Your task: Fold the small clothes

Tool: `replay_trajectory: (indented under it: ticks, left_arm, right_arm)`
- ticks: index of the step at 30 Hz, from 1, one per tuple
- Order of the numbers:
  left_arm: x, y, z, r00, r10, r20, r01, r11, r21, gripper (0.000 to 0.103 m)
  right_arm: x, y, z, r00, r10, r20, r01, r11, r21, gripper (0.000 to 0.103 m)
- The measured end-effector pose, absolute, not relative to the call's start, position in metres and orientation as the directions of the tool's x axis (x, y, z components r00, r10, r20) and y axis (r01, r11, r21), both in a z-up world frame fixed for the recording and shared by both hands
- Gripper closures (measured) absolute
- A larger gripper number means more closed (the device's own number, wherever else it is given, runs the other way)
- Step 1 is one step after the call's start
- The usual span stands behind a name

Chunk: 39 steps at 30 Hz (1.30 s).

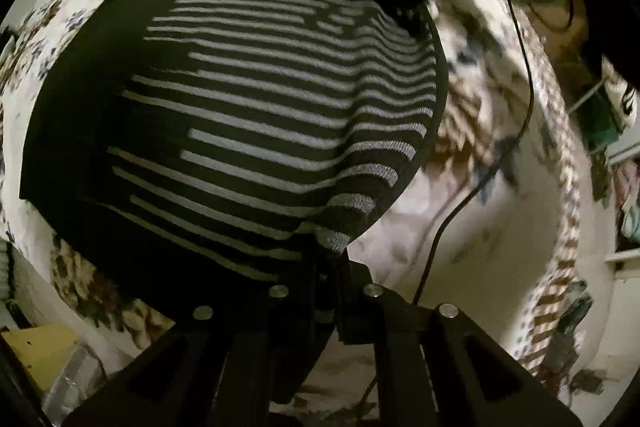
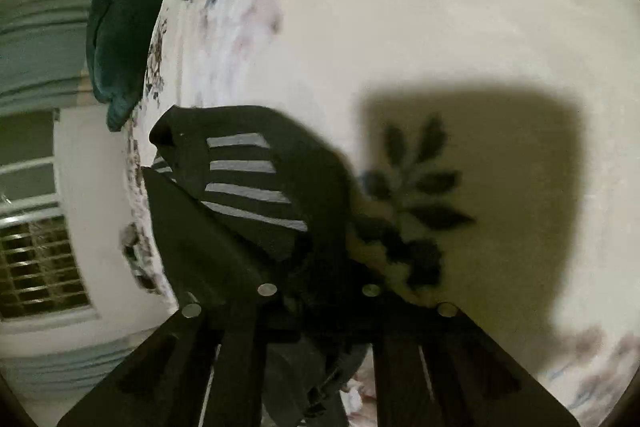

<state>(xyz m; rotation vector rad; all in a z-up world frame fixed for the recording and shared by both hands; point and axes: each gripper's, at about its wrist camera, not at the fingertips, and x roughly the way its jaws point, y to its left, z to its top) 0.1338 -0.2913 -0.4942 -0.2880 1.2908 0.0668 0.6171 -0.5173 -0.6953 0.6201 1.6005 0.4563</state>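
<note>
striped top [image 1: 248,115] mid-fold, pinched at a corner by left gripper [image 1: 328,259] and right gripper [image 2: 320,267], hanging over flowery bedsheet [image 1: 480,227]. next: carry across, lay flat.

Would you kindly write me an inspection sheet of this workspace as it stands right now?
Surface: floral bedsheet, pale with brown and blue prints.
Job's things: black garment with grey stripes, spread and lifted off the sheet.
Clutter: dark teal cloth at the sheet's edge.
Grippers: left tool shut on a garment corner; right tool shut on bunched garment fabric.
Cables: thin black cable trailing across the sheet from the other tool.
Surroundings: white wall, tiled window, blurred shelves at right.
</note>
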Motion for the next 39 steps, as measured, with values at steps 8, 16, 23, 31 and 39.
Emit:
replay_trajectory:
  ticks: [8,16,23,31,39]
  left_arm:
    - [0.147,-0.223,-0.446,0.381,-0.155,-0.912,-0.295,0.914,-0.279,0.098]
    - [0.143,-0.091,-0.445,0.44,-0.215,-0.872,-0.421,0.808,-0.412,0.098]
    - [0.132,0.025,-0.475,0.461,-0.257,-0.849,-0.524,0.693,-0.494,0.098]
    - [0.122,0.115,-0.536,0.445,-0.268,-0.855,-0.62,0.596,-0.51,0.098]
    - [0.091,0.149,-0.569,0.344,-0.335,-0.877,-0.693,0.54,-0.478,0.078]
  right_arm:
    - [0.618,-0.466,-0.607,-0.041,0.536,-0.844,-0.002,0.844,0.536,0.096]
    - [0.63,-0.319,-0.535,-0.018,0.464,-0.886,-0.107,0.88,0.463,0.096]
    - [0.648,-0.15,-0.546,-0.031,0.41,-0.912,-0.123,0.904,0.41,0.096]
    - [0.654,0.004,-0.622,-0.069,0.289,-0.955,-0.126,0.947,0.296,0.096]
    - [0.654,0.041,-0.651,-0.158,0.363,-0.918,-0.062,0.925,0.376,0.049]
